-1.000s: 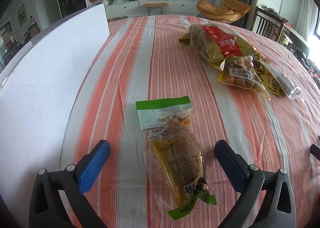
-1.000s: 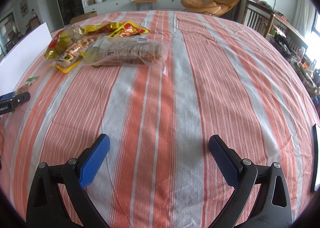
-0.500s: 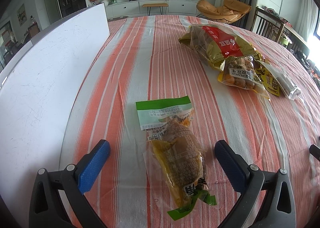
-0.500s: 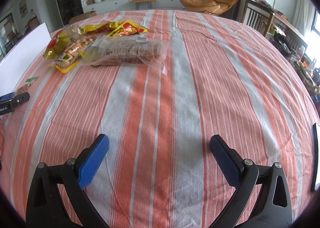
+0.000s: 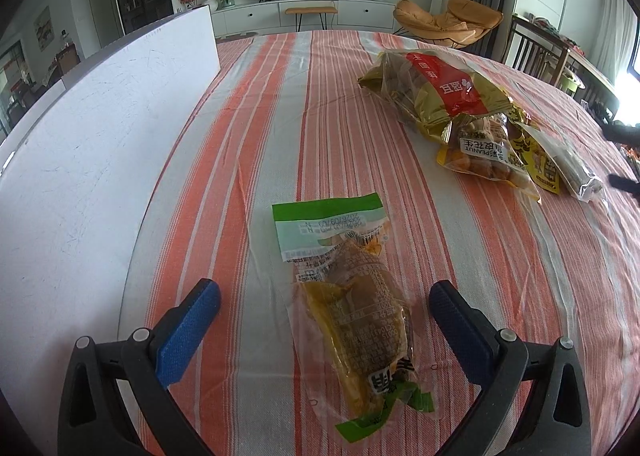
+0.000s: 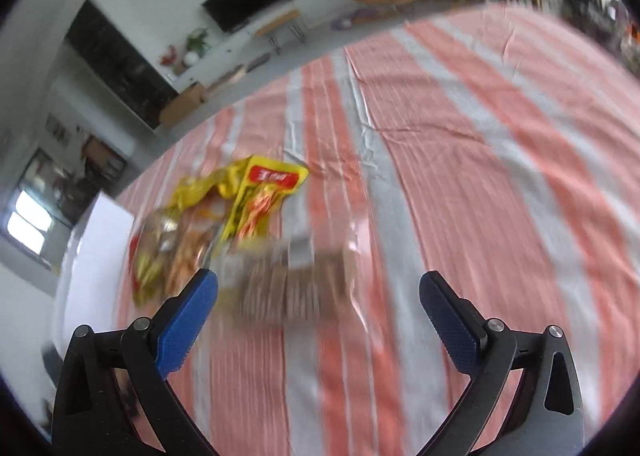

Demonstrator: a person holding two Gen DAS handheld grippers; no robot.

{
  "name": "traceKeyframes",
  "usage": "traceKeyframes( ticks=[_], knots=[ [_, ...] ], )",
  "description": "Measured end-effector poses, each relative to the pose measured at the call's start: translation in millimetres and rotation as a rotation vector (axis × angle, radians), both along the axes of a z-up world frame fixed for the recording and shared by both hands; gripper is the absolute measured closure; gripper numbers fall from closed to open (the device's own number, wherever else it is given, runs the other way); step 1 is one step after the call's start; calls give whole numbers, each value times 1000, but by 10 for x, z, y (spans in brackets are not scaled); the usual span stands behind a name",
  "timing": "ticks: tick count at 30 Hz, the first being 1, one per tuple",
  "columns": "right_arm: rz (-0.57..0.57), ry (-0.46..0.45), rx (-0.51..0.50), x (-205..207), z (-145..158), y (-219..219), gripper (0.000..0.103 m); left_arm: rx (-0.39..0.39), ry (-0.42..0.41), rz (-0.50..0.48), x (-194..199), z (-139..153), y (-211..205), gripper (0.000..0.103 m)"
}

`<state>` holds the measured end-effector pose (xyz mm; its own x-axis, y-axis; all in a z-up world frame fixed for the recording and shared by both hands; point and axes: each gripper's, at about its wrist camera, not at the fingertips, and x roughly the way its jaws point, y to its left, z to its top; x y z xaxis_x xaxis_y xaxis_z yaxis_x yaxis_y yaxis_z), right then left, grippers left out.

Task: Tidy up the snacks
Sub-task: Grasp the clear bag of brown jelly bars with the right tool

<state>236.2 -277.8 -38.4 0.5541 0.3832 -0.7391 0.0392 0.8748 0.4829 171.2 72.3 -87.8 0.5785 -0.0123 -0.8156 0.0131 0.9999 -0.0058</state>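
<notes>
A clear snack packet with a green-and-white top (image 5: 352, 304) lies on the striped tablecloth between the open fingers of my left gripper (image 5: 324, 296), which is empty. Farther right lie a gold-and-red bag (image 5: 436, 92), a peanut packet (image 5: 484, 152) and a clear packet of brown biscuits (image 5: 572, 164). In the blurred right wrist view my right gripper (image 6: 318, 282) is open and empty, just short of the biscuit packet (image 6: 292, 284). A yellow packet (image 6: 264, 196) and the other bags (image 6: 172, 252) lie beyond it to the left.
A white board (image 5: 100, 128) stands along the table's left side, also seen in the right wrist view (image 6: 88, 256). The striped cloth (image 6: 480, 176) stretches to the right. Chairs (image 5: 536, 48) stand past the far right edge.
My right gripper has swung left and forward, tilted, and now faces the biscuit packet up close. My left gripper and the green-topped packet have not moved.
</notes>
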Motion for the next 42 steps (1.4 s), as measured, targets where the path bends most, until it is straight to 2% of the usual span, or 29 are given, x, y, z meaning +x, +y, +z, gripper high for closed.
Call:
traceKeyframes(
  ticks=[3,4,7,8,9,11,12,13,15,18,20,21,23,24,25,26,28,30,33,37,39,41,42],
  knots=[
    [32,90,65,120,-221,98,2,0,0,0,2,-2,-1,0],
    [70,73,72,66,-201,171,2,0,0,0,-1,1,1,0],
    [353,134,247,-190,-188,494,3,0,0,0,2,-1,0,0],
    [433,122,255,-312,-110,571,3,0,0,0,-1,1,0,0],
    [473,92,198,-390,-12,614,3,0,0,0,0,0,0,0],
    [545,-8,-63,-498,231,740,2,1,0,1,2,-1,-2,0],
    [569,-70,-243,-519,332,827,2,1,0,1,0,0,0,0],
    [586,-102,-347,-505,366,888,2,0,0,0,1,0,0,0],
    [636,-101,-461,-379,319,1031,2,0,0,0,3,0,0,0],
    [687,-49,-557,-158,75,1286,2,-1,0,0,-2,2,0,0],
    [666,-26,-637,12,-115,1413,3,-2,0,1,-1,3,1,0],
    [646,-9,-633,49,-181,1373,2,-3,0,1,2,2,0,0],
    [565,12,-477,119,-183,1227,6,-3,0,1,1,3,4,0],
    [511,-4,-440,96,-168,1168,13,-3,0,1,3,3,4,0],
    [486,-13,-437,56,-151,1149,31,-2,0,1,5,1,3,0],
    [468,-17,-429,-18,-133,1111,40,-2,0,1,5,0,2,0],
    [431,9,-378,-166,-127,983,42,-2,0,1,5,0,3,0],
    [372,33,-330,-474,-126,820,42,-2,0,1,3,0,5,0],
    [302,41,-338,-1014,-109,695,41,0,0,1,5,1,7,0],
    [263,-29,-373,-1658,-126,772,39,-1,0,2,3,1,6,0],
    [250,-69,-403,-1737,-141,834,32,0,0,2,5,1,5,0],
    [259,-94,-411,-1690,-196,940,6,-1,0,2,7,0,5,0],
    [267,-92,-424,-1628,-210,957,5,-1,0,2,5,0,5,0]
  ],
)
